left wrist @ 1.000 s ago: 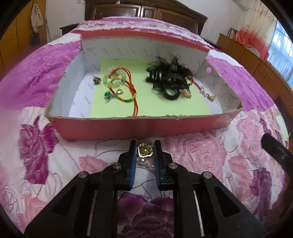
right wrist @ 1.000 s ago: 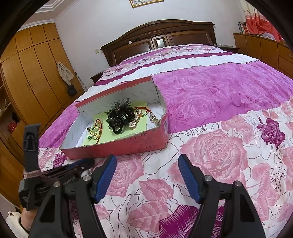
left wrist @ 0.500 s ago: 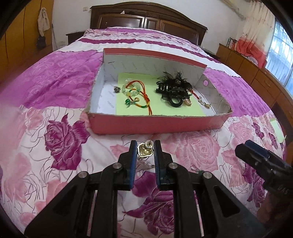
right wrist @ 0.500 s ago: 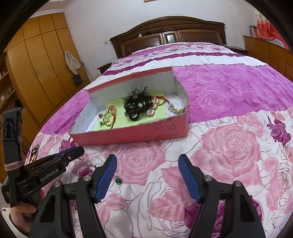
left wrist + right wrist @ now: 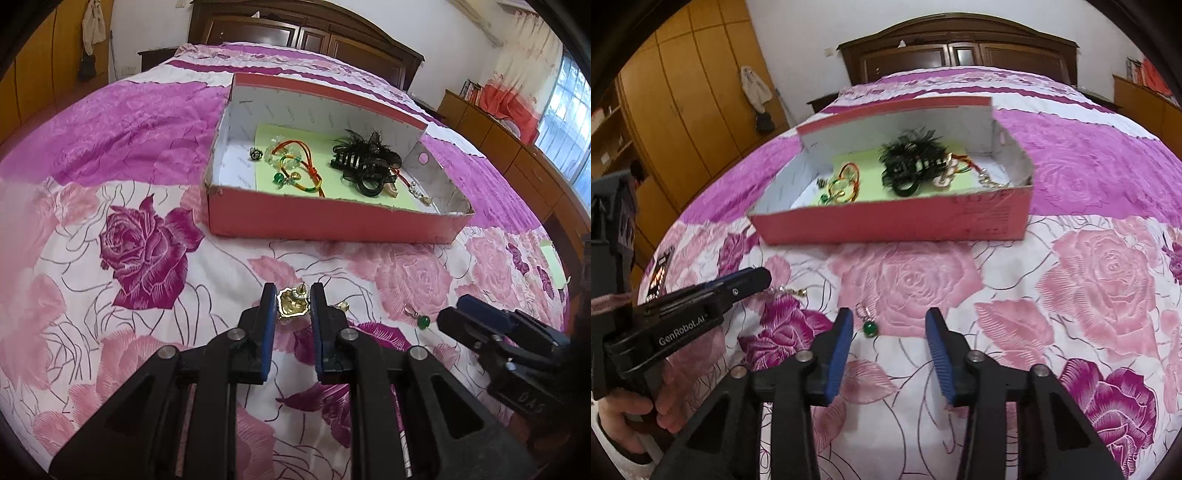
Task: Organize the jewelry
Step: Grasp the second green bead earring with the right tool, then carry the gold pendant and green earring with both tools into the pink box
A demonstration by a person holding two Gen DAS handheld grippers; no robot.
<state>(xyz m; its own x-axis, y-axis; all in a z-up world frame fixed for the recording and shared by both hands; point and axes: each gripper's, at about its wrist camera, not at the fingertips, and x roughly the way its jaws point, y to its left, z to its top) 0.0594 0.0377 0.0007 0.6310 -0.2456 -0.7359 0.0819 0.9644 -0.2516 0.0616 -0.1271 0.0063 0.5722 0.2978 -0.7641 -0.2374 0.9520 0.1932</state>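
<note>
My left gripper [image 5: 293, 301] is shut on a gold earring [image 5: 291, 303], held just above the flowered bedspread in front of the red box [image 5: 332, 225]. The box holds a red cord bracelet [image 5: 299, 166], a black feathered hair clip [image 5: 365, 162] and small pieces on green paper. My right gripper [image 5: 889, 325] is open over the bedspread, with a green bead earring [image 5: 868, 326] lying between its fingers, close to the left one. That earring also shows in the left wrist view [image 5: 419, 319]. A small gold chain piece [image 5: 792, 291] lies by the left gripper's tip [image 5: 753, 278].
The red box [image 5: 894, 225] sits mid-bed beyond both grippers. A wooden headboard [image 5: 956, 48] is at the far end, wardrobes [image 5: 683, 99] at the left, a low cabinet [image 5: 517, 155] at the right. A green paper scrap [image 5: 552, 260] lies at the bed's right edge.
Both grippers have pulled back from the box and lowered toward the bedspread. The left still holds the gold earring. The right has come down around the green bead earring, its fingers narrower apart.
</note>
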